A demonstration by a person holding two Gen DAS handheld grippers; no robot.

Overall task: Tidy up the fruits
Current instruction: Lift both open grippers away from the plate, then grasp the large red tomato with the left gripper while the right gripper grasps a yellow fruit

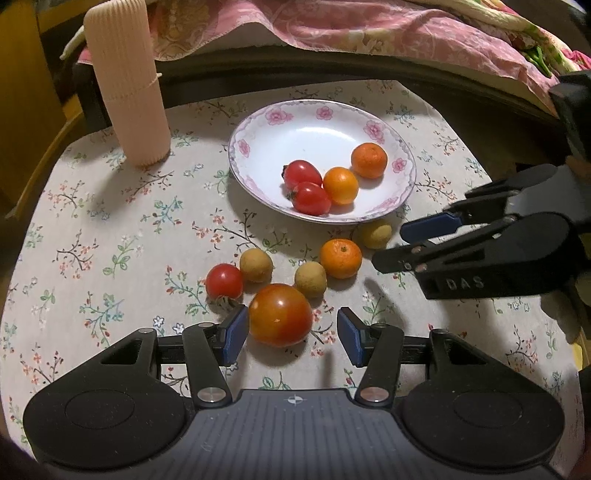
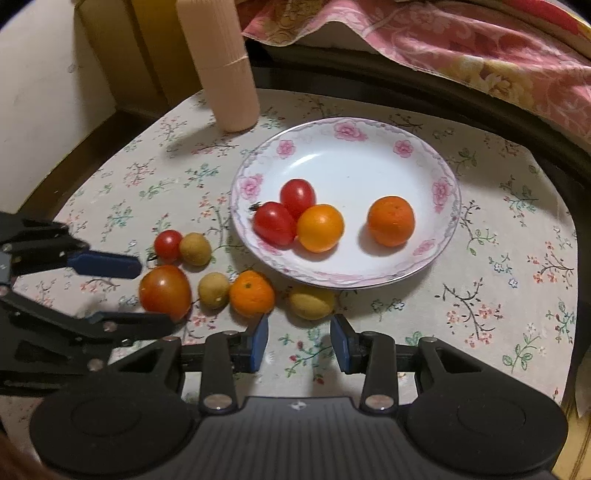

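A white floral plate holds two red cherry tomatoes and two oranges. On the cloth in front lie a large tomato, a cherry tomato, three tan longans and an orange. My left gripper is open, its jaws on either side of the large tomato, left pad touching it. My right gripper is open and empty, just before a longan.
A tall ribbed peach cylinder stands at the back left of the floral tablecloth. A pink patterned blanket lies beyond the table's dark far edge. The table's rounded edge drops off at left.
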